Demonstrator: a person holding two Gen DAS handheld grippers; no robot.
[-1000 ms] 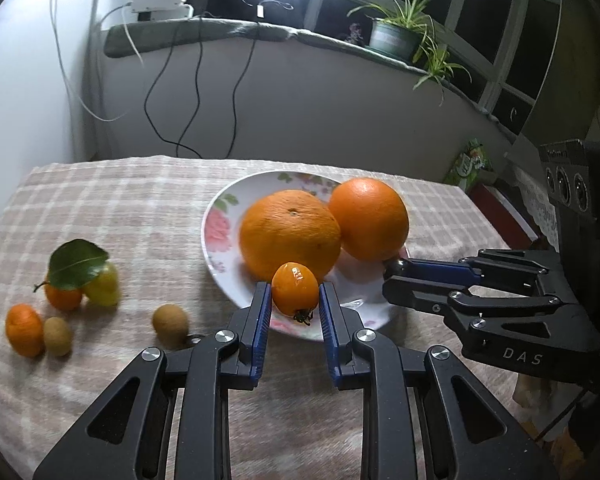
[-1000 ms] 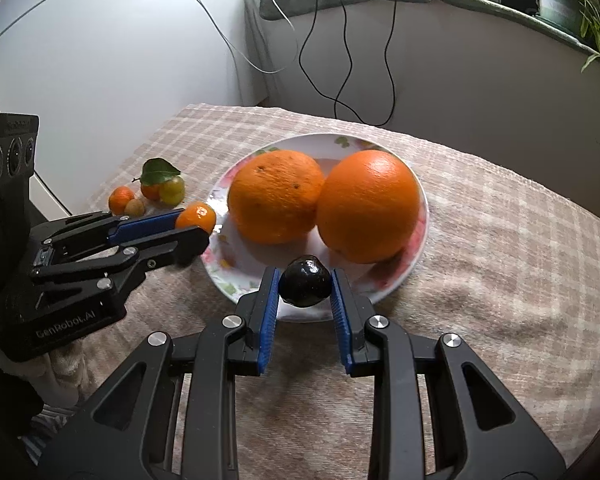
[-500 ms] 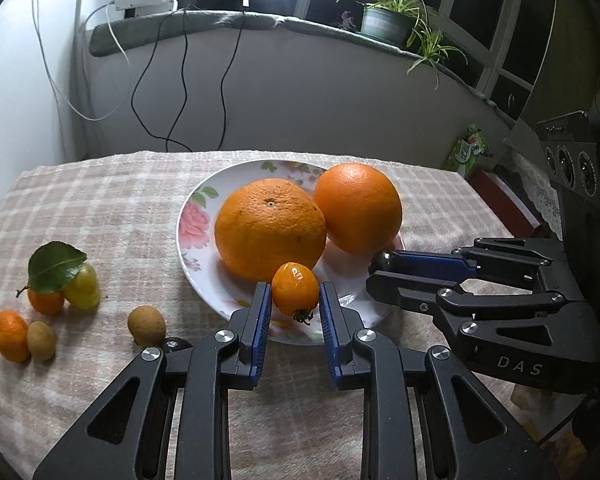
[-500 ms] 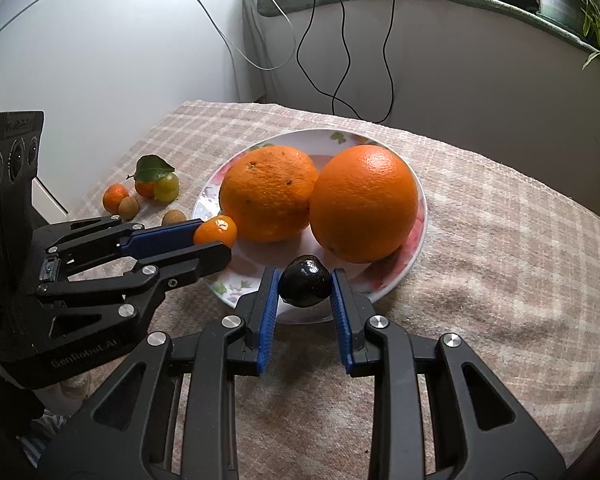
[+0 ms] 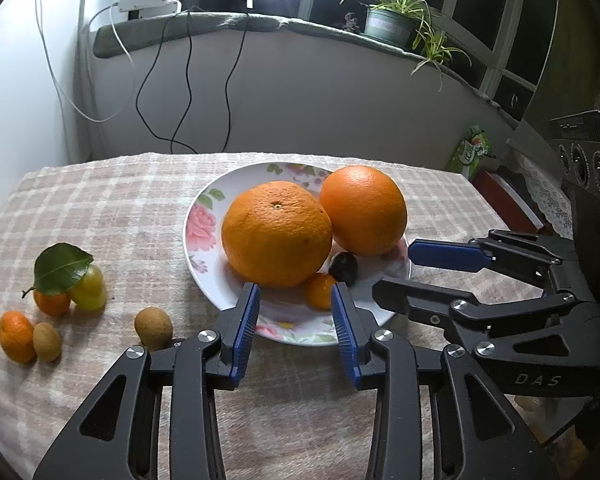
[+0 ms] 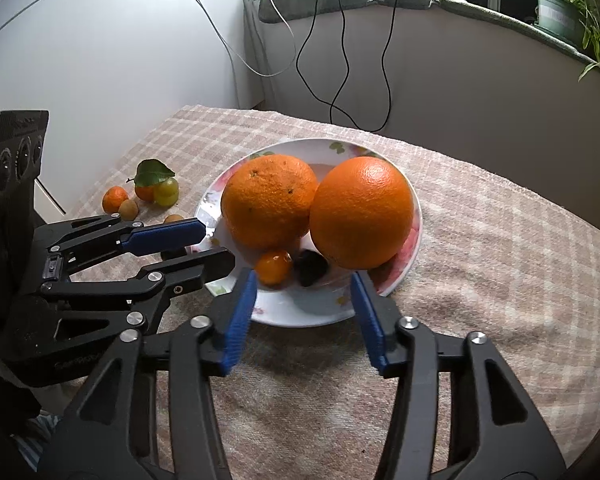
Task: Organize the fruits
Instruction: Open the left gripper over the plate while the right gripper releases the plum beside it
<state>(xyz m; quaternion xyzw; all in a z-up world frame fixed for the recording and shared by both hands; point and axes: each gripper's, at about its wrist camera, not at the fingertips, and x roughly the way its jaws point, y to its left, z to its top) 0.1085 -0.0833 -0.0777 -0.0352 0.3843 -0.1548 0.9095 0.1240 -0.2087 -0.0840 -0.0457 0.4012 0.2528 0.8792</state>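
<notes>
A flowered white plate [image 5: 198,236] [image 6: 300,316] holds two big oranges [image 5: 276,234] [image 6: 362,212], a small orange fruit [image 5: 319,291] [image 6: 274,267] and a small dark fruit [image 5: 343,268] [image 6: 311,267] at its near rim. My left gripper [image 5: 295,298] hangs over that rim, its jaws opening; the small orange fruit lies free between them on the plate. My right gripper [image 6: 303,286] is beside it, its jaws opening too, and the dark fruit rests on the plate beyond the pads, untouched.
On the checked tablecloth [image 5: 112,208] left of the plate lie several small fruits: a leafy tangerine [image 5: 52,300], a yellow-green one [image 5: 89,288], another tangerine [image 5: 16,336] and brown ones [image 5: 154,325]. Cables hang down the wall behind. A potted plant [image 5: 388,26] stands on the sill.
Both grippers have let go: the small orange fruit left the left jaws and the dark fruit left the right jaws, and both now lie on the plate's near side.
</notes>
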